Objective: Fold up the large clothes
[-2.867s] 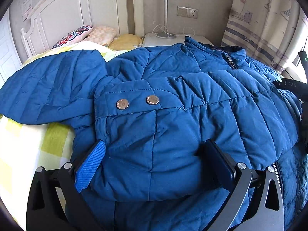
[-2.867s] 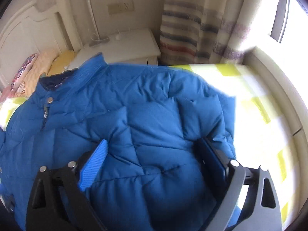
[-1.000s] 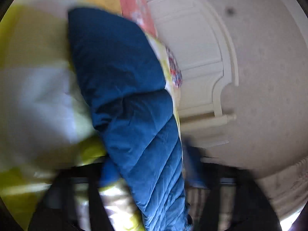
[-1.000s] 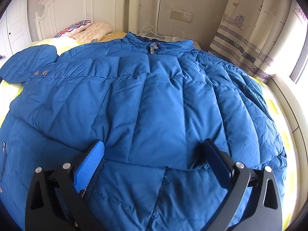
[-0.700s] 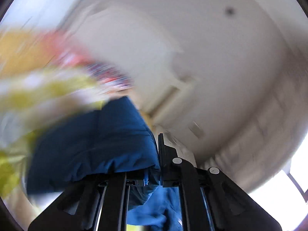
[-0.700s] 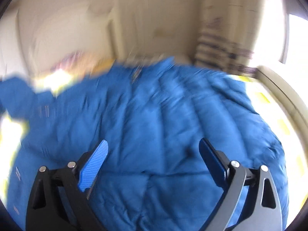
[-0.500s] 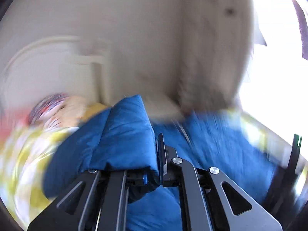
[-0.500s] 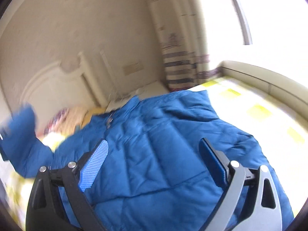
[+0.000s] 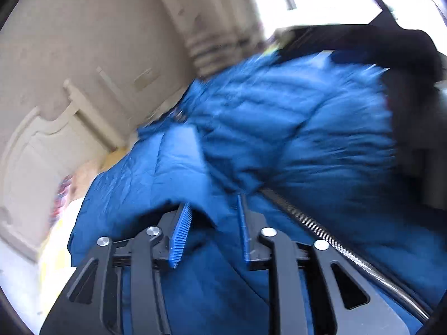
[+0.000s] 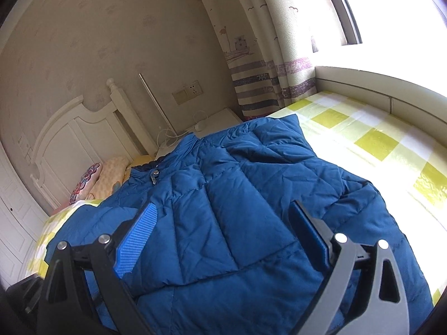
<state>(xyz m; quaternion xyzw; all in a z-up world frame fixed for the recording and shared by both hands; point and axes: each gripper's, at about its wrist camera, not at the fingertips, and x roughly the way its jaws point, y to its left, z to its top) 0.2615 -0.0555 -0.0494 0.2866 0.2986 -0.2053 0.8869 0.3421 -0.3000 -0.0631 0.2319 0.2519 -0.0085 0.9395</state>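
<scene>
- Jacket (image 10: 223, 209) looks soft, puffy, slippery; I would pinch a sleeve cuff or hem, at 6 o'clock.
- Left gripper (image 9: 212, 231): fingers partly apart, sleeve fold (image 9: 156, 167) loose between.
- Right gripper (image 10: 223, 240): spread wide, empty.

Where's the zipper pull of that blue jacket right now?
In the right wrist view the zipper pull sits at the jacket collar, left of centre, just right of the pillows by the headboard.
</scene>
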